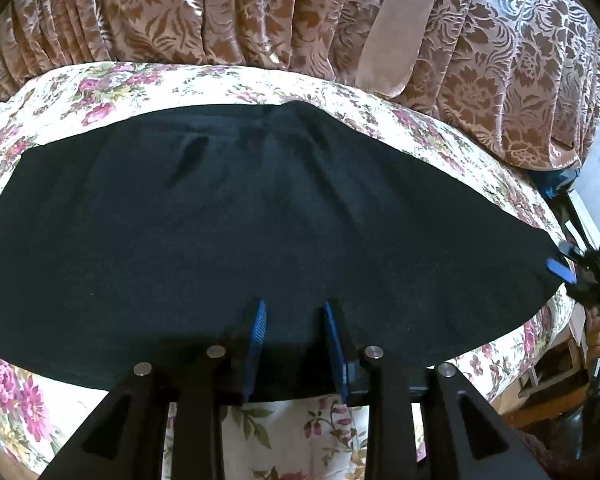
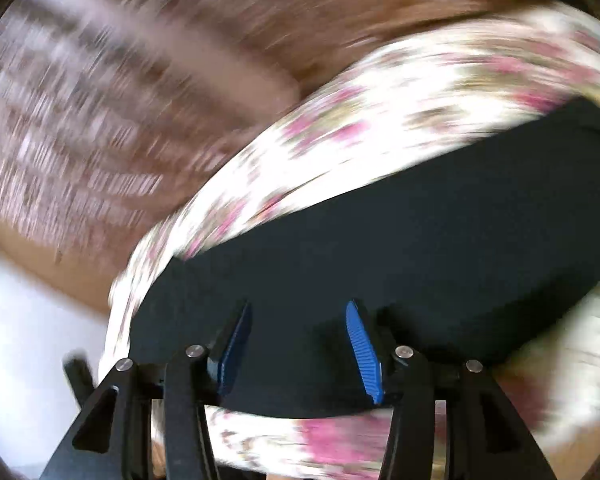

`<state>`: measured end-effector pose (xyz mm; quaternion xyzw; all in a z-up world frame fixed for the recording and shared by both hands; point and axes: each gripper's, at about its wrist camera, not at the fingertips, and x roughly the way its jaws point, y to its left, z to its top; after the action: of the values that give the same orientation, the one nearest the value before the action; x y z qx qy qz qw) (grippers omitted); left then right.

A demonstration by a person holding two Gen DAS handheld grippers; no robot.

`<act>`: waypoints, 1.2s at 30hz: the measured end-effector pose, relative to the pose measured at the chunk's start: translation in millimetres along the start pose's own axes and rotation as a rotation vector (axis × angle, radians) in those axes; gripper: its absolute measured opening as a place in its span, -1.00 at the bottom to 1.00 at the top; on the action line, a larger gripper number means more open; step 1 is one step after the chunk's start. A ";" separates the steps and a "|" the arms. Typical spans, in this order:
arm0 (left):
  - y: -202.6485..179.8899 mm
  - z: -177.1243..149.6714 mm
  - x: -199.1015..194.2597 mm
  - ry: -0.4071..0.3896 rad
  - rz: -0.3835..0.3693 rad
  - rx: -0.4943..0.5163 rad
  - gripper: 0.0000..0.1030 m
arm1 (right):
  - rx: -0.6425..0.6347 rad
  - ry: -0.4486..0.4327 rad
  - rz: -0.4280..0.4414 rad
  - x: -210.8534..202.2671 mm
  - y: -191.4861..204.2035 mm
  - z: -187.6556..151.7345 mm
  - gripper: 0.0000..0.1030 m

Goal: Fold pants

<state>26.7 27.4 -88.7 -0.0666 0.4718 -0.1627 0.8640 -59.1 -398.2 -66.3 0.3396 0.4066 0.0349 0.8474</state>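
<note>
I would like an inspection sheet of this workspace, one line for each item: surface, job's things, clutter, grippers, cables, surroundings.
Surface: floral sheet, white with pink flowers, covers the work surface.
Job's things: dark pants lie flat on the sheet, spread wide, with a few soft creases; how far they are folded cannot be told.
Clutter: nothing seen on the sheet besides the pants.
Grippers: left gripper open, fingers over the near edge of the pants; right gripper open, over the pants' end; its view is blurred by motion.
Cables: a thin dark one may run at the lower right of the left view; unclear.
Surroundings: brown patterned curtain behind the surface; a pale plain band hangs across it.
</note>
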 end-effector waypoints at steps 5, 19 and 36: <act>2.1 -3.0 2.4 0.002 -0.004 -0.014 -0.42 | 0.287 -0.184 -0.069 -64.8 -97.3 19.1 0.01; 1.6 -0.8 8.0 0.014 0.003 -0.038 -0.32 | 0.523 -0.338 -0.078 -75.2 -176.9 34.3 -0.30; -1.9 1.6 9.0 0.029 0.023 -0.036 -0.31 | 0.158 -0.275 -0.056 -64.1 -81.5 81.7 -0.72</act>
<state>32.1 22.5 -94.5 -0.0742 0.4877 -0.1450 0.8577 -61.3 -526.9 -37.0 0.3956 0.2975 -0.0675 0.8663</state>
